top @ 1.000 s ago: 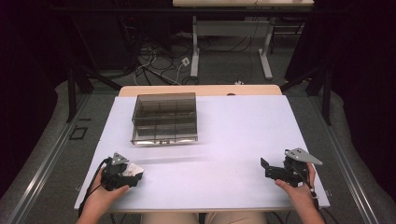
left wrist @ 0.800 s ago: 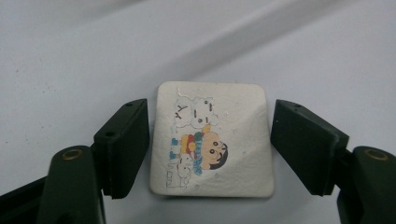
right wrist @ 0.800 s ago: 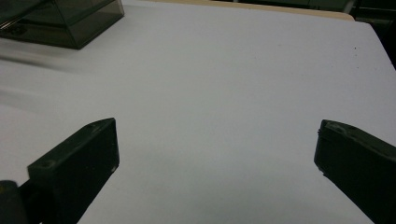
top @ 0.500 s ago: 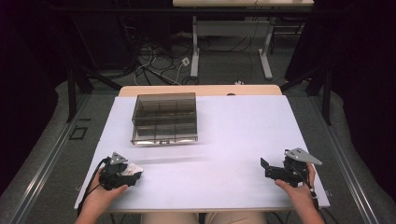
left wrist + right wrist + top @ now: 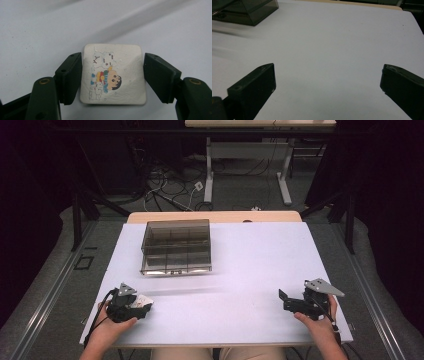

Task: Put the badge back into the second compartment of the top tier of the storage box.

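Note:
A small white square tile [image 5: 117,87] with a cartoon child and a snowman printed on it lies flat on the white table [image 5: 250,265]. My left gripper [image 5: 112,60] is shut on it, one black pad against each side edge. In the high view the left gripper [image 5: 145,307] sits at the table's near left with the tile [image 5: 144,299] showing white at its tip. My right gripper [image 5: 284,301] rests at the near right, pointing left. Its jaws stand wide apart over bare table, so the right gripper [image 5: 328,68] is open with nothing between them.
A smoky clear plastic box [image 5: 176,246] with divided compartments stands at the far left of the table; its corner shows as the box [image 5: 247,10] in the right gripper view. Table legs and cables lie on the floor beyond the far edge.

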`<state>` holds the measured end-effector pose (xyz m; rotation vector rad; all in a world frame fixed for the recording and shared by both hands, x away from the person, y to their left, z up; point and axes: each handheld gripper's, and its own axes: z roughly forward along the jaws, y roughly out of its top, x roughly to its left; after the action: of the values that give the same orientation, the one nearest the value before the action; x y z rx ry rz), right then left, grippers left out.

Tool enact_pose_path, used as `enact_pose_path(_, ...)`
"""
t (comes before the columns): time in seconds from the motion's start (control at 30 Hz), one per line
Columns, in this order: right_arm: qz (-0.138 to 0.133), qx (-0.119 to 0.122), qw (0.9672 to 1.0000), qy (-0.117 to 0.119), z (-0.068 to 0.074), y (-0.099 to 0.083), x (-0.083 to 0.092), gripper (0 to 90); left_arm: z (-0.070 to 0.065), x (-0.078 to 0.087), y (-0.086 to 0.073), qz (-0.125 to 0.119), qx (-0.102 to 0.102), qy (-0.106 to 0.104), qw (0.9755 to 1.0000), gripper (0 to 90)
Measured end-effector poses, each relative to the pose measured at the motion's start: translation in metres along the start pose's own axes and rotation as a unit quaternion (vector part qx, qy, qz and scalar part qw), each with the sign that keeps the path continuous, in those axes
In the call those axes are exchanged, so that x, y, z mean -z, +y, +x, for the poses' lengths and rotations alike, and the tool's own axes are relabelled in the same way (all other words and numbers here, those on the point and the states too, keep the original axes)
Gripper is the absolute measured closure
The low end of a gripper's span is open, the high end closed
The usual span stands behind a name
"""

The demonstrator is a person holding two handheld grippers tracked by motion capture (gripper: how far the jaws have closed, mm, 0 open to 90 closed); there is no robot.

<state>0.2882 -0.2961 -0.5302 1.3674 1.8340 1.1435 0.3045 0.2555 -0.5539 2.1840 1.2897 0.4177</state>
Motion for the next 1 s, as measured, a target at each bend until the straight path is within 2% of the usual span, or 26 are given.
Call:
enact_pose_path(0.13,-0.002,0.001,1.0,0.002,0.0,0.0,0.0,0.0,0.001,0.0,0.001,0.0,-0.001,0.002,1.0,33.3)
enact_pose_path(0.23,-0.001,-0.003,1.0,0.002,0.0,0.0,0.0,0.0,0.0,-0.001,0.002,0.0,0.008,-0.001,1.0,33.3)
enact_pose_path(0.67,-0.004,-0.001,1.0,0.001,0.0,-0.001,-0.001,0.0,-0.001,0.002,0.005,0.008,0.011,0.014,0.9998,33.3)
enact_pose_path(0.9,-0.003,-0.005,1.0,0.003,0.001,-0.001,-0.001,0.0,0.0,0.007,0.007,-0.011,0.028,0.015,0.9994,33.3)
enact_pose_path(0.93,-0.005,-0.004,1.0,0.001,0.001,-0.001,-0.001,0.0,0.0,0.009,0.007,-0.018,0.037,0.014,0.999,33.3)
enact_pose_path(1.0,-0.003,-0.003,1.0,-0.001,0.001,-0.001,-0.001,0.0,0.001,0.01,0.008,-0.018,0.04,0.015,0.9989,33.3)
